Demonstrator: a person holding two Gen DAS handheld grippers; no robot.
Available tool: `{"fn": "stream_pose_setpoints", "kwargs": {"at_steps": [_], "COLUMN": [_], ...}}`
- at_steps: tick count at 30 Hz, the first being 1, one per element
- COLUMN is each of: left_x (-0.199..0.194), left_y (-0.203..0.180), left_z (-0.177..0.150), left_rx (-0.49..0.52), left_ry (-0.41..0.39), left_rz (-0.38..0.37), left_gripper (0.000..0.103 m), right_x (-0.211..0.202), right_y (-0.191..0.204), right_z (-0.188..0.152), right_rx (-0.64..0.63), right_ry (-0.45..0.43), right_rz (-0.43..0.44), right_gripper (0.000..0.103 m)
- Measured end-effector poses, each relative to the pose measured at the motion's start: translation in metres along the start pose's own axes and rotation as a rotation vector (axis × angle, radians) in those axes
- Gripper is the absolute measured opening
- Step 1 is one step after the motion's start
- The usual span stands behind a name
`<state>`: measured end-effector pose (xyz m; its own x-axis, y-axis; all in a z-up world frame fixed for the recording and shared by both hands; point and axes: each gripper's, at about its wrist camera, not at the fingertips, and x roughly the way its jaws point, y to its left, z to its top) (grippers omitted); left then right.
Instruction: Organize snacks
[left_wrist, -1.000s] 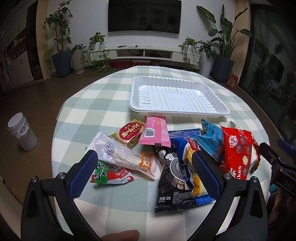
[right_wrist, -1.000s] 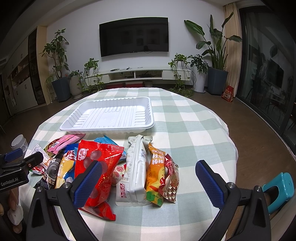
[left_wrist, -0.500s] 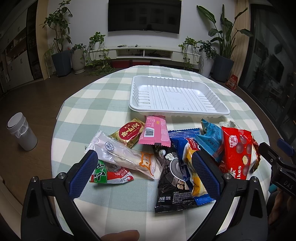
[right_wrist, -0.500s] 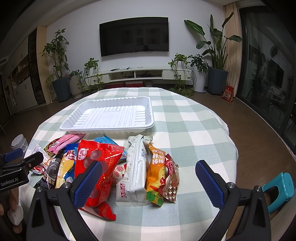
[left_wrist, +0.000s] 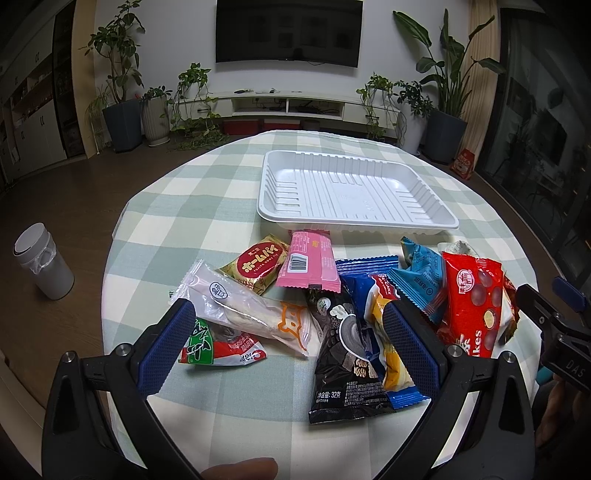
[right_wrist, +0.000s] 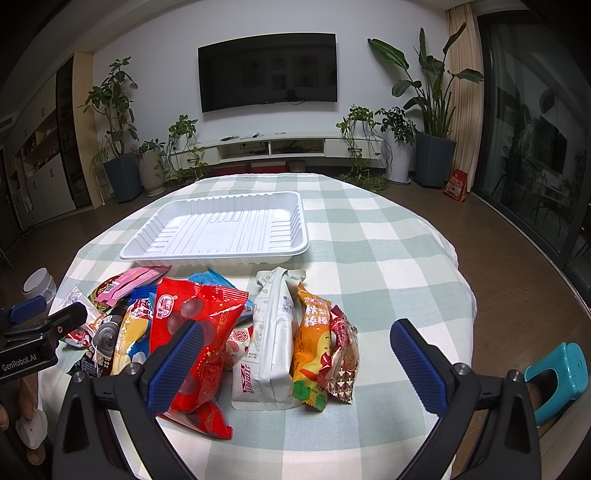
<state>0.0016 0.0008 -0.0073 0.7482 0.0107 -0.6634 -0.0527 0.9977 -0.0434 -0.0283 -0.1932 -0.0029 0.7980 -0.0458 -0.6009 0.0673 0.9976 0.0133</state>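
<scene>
My left gripper (left_wrist: 288, 341) and right gripper (right_wrist: 295, 363) hover with fingers wide — holding nothing. I read "32克" on the black packet (left_wrist: 347, 354) and "GenRobot.AI" on the left gripper's body.

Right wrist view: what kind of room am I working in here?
Most likely a home living room: a wall-mounted television above a low white media console, potted plants along the wall, and a round table with a checked cloth holding the snacks and a white tray.

A smooth white plastic tray (left_wrist: 354, 184) sits on checked cloth (right_wrist: 388, 251) beside glossy foil snack packets (right_wrist: 195, 332).
</scene>
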Motion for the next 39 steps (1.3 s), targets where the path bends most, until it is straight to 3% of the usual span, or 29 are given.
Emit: {"fn": "stream_pose_setpoints", "kwargs": {"at_steps": [28,33,37,39], "left_x": [0.001,0.000,-0.007,-0.012], "left_y": [0.001,0.008,0.013,0.016], "left_z": [0.000,-0.003,-0.001,0.000], "left_rx": [-0.003,-0.049,-0.058,-0.080], "left_ry": [0.002,-0.013,-0.093,-0.099], "left_rz": [-0.005,-0.037,-0.135,-0.146], "left_gripper": [0.103,0.103,0.103,0.103], "right_x": [0.000,0.003,0.002,0.003], "right_y": [-0.001,-0.003,-0.006,-0.004], "right_z": [0.000,0.000,0.003,0.001], "right_rx": [0.005,0.047,0.105,0.130], "right_ry": [0.003,0.020,0.030,0.031], "right_rz": [0.003,0.041,0.095,0.108], "right_gripper": [0.103,0.103,0.103,0.103]}}
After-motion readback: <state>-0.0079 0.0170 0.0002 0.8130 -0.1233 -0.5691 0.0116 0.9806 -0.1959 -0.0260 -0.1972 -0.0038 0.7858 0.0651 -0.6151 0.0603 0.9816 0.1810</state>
